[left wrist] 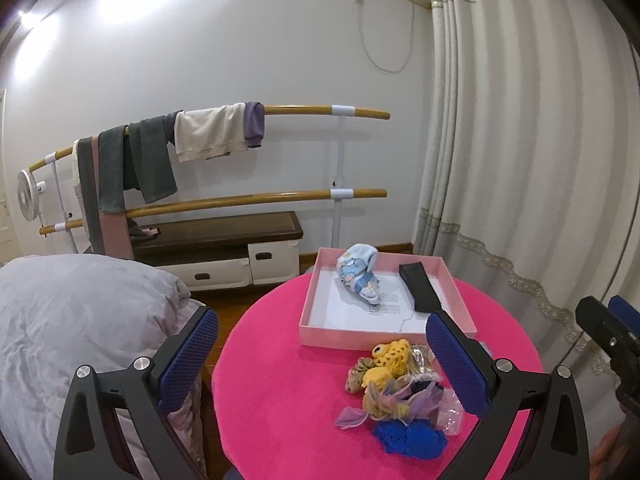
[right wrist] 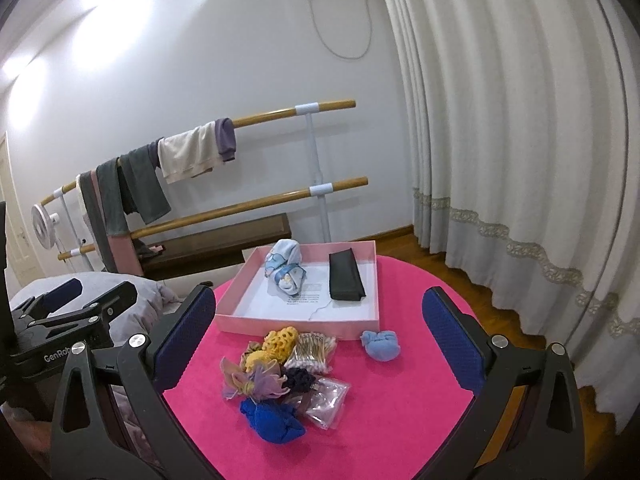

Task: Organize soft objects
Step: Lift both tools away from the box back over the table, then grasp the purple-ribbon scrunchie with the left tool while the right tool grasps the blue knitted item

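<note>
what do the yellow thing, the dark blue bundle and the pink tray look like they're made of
Yellow thing: seemingly crocheted yarn, matte, with an open holey weave. Dark blue bundle: soft knit fabric, matte, crumpled into folds, possibly a sock. Pink tray: likely cardboard, with thin straight walls and a smooth white inside.

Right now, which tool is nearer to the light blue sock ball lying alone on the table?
Right. The light blue sock ball lies just ahead between the right tool's open fingers, toward its right side. The left tool is off to the left, its right finger hiding the ball.
</note>
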`<state>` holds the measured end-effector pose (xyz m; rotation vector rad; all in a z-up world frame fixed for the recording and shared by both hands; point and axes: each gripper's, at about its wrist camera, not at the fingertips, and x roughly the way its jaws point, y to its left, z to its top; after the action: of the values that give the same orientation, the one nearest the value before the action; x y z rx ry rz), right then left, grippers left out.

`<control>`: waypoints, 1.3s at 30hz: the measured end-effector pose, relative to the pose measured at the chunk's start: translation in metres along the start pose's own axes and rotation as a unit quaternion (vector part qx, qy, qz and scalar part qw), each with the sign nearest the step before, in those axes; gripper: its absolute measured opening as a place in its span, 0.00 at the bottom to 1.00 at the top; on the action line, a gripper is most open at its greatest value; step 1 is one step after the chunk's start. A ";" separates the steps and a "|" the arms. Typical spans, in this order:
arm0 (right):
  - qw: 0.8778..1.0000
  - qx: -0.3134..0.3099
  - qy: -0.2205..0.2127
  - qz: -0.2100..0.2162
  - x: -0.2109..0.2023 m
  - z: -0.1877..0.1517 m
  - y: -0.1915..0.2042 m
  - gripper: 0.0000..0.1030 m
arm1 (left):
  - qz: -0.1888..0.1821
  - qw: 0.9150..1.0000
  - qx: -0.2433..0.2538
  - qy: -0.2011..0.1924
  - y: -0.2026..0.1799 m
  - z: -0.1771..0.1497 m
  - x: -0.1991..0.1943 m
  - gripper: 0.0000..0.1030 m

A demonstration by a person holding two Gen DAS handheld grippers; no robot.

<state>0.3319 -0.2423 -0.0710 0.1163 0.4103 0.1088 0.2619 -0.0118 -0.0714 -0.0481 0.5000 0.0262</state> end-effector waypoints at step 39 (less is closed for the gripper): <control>0.982 -0.012 0.178 0.058 0.089 -0.092 -0.001 1.00 | 0.015 0.992 -0.001 0.122 0.010 -0.058 0.079 1.00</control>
<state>0.3761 -0.2230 -0.1897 0.0960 0.7604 0.2518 0.3029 -0.0042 -0.1608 -0.0461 0.7458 0.0517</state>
